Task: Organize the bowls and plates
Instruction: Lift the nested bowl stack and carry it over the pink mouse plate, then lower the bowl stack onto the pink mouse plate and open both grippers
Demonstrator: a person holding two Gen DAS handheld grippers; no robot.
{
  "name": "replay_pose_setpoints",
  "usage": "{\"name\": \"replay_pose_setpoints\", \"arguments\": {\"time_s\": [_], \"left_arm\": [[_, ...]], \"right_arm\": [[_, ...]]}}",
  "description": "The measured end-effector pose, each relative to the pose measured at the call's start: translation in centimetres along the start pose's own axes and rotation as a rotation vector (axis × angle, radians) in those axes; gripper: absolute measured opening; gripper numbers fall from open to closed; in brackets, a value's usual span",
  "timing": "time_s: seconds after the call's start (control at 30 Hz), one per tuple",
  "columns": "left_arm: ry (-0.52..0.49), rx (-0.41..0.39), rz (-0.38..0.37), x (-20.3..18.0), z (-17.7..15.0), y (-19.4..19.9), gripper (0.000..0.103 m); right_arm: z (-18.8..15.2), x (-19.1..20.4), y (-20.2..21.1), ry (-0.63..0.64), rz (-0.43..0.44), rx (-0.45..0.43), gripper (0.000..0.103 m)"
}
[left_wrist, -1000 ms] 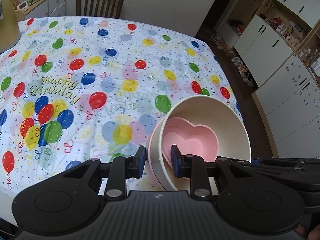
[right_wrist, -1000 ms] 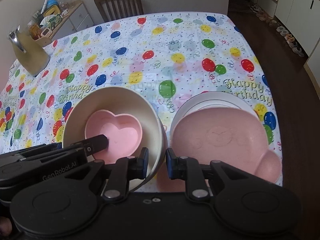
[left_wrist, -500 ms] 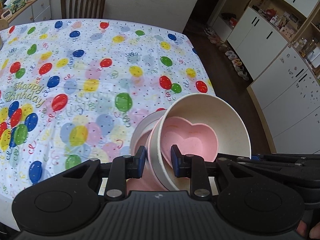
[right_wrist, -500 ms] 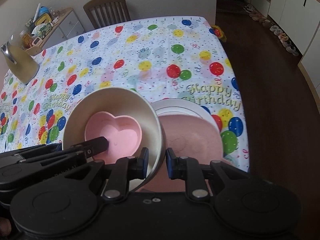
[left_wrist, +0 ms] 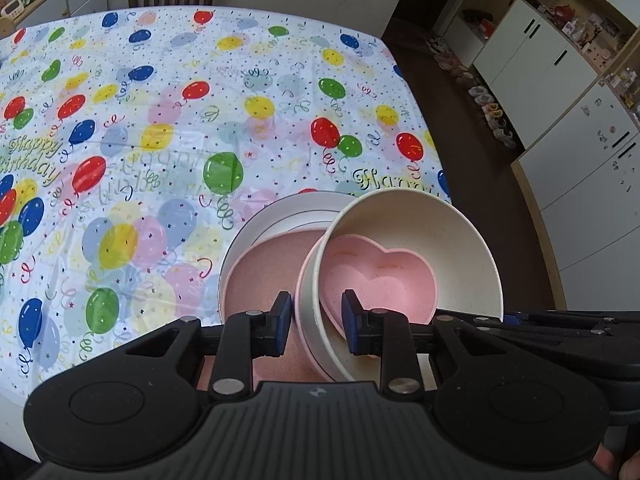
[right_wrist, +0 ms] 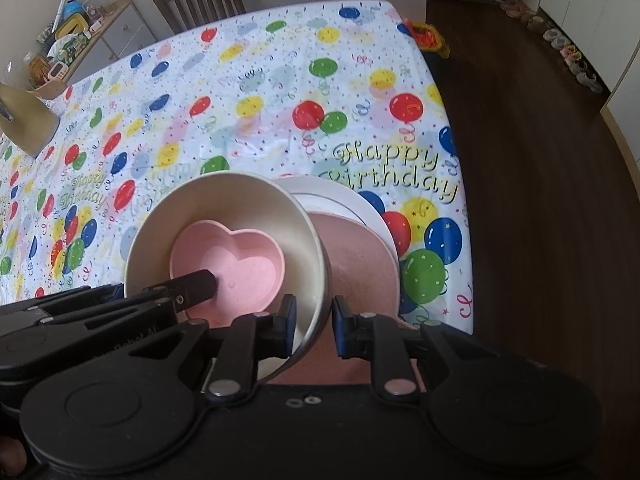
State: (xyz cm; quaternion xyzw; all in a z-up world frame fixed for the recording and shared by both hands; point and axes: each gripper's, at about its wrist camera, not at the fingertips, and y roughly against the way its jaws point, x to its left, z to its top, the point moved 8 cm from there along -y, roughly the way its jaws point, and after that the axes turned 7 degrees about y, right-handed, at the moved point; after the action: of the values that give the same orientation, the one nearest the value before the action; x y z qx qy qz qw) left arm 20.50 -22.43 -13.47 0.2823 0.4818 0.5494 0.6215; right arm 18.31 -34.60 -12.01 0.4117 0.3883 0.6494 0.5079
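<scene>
- Your left gripper (left_wrist: 315, 319) is pinching the near wall of the white bowl (left_wrist: 436, 240), one pad outside, one inside against the heart bowl (left_wrist: 384, 280) nested in it.
- Your right gripper (right_wrist: 313, 326) clamps the opposite rim; the bowl hangs tilted between both.
- It sits over the pink plate (right_wrist: 352, 256) stacked on the white plate (right_wrist: 340, 196), near the table's (left_wrist: 160, 120) edge.
- Looks like light, stiff, smooth ware, so the heart bowl may slide. Level it and keep both rim grips.
</scene>
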Motion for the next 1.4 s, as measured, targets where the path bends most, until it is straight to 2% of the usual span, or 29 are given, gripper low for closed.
{"name": "replay_pose_setpoints", "arguments": {"time_s": [0.63, 1.17, 1.33, 1.4], "left_arm": [[0.023, 0.065, 0.055, 0.2, -0.2, -3.4, 0.026], [0.028, 0.054, 0.062, 0.3, 0.2, -3.7, 0.026], [0.043, 0.026, 0.065, 0.6, 0.4, -3.0, 0.032], [0.043, 0.011, 0.06, 0.6, 0.3, -2.5, 0.044]], "right_arm": [[0.2, -1.3, -4.0, 0.02, 0.022, 0.084, 0.018], [0.7, -1.6, -4.4, -0.005, 0.051, 0.104, 0.02], [1.1, -1.9, -3.5, 0.01, 0.055, 0.077, 0.022], [1.3, -2.1, -3.1, 0.011, 0.058, 0.068, 0.023]]}}
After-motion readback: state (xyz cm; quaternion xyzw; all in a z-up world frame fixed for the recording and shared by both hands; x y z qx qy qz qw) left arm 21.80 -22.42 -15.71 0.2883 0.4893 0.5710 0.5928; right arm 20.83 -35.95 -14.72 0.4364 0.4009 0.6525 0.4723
